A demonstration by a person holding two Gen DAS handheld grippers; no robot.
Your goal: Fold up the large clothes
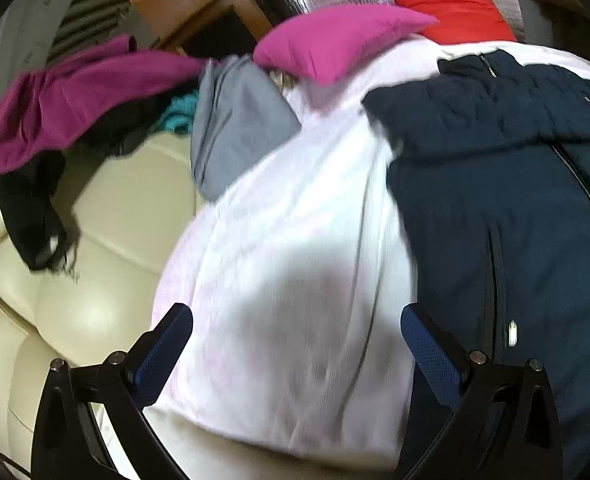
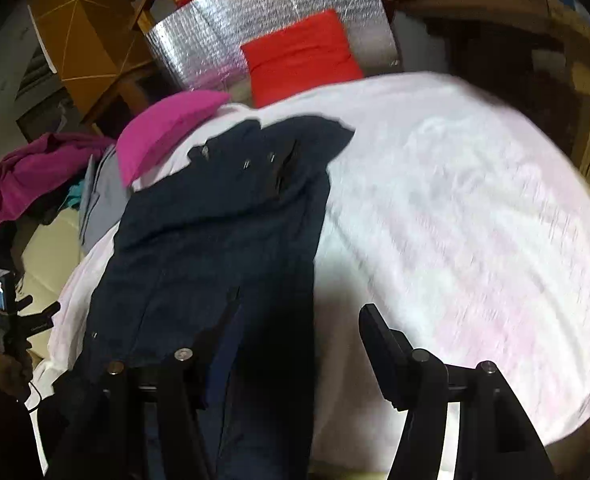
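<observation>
dark navy quilted zip jacket (image 2: 215,240) flat on white sheet (image 2: 455,220), left gripper (image 1: 297,332) wide open, empty, right gripper (image 2: 291,344) open at its 6 o'clock hem: grab both hem corners evenly.

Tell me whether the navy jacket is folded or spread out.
Spread out. The jacket lies lengthwise on the white sheet, zipper running down it; no fold visible.

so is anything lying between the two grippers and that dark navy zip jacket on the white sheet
Nothing visible does. The dark navy zip jacket lies uncovered on the white sheet. The open left gripper is over bare sheet just beside it, and the open right gripper is at the jacket's edge. The pink cushion sits at its far end.
</observation>
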